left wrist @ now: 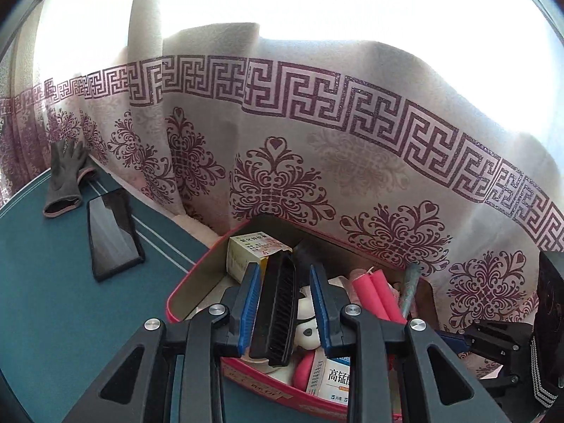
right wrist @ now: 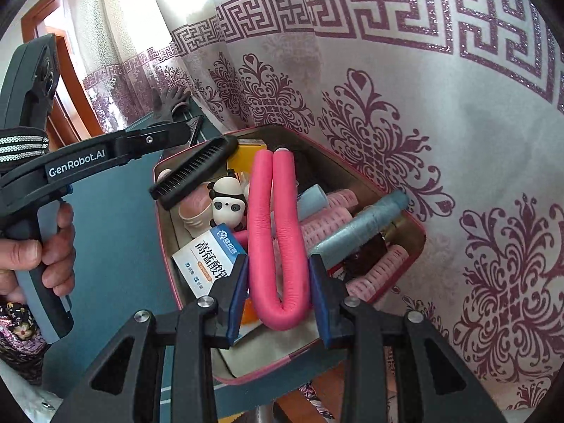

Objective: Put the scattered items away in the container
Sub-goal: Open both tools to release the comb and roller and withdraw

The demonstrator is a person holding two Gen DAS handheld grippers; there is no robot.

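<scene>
left gripper [left wrist: 287, 303]: my jaws clamped on black comb [left wrist: 278, 310], held over the tin
right gripper [right wrist: 278, 296]: my jaws pinch the bend of pink foam roller [right wrist: 278, 232], its two ends pointing into the tin
container [right wrist: 405, 268]: red-rimmed tin on teal table [left wrist: 53, 299], against patterned curtain [left wrist: 317, 141]
inside: panda figure [right wrist: 229, 204], medicine box [right wrist: 208, 257], hair rollers [right wrist: 328, 225]
outside: phone [left wrist: 112, 232], grey glove [left wrist: 67, 179] on the table, well apart from tin

Daylight pours through the curtain [left wrist: 317, 162] from behind, blowing the upper left-wrist view out to white, while both fisheye pictures stay sharp in the middle, bend strongly outward and darken at the corners.
</scene>
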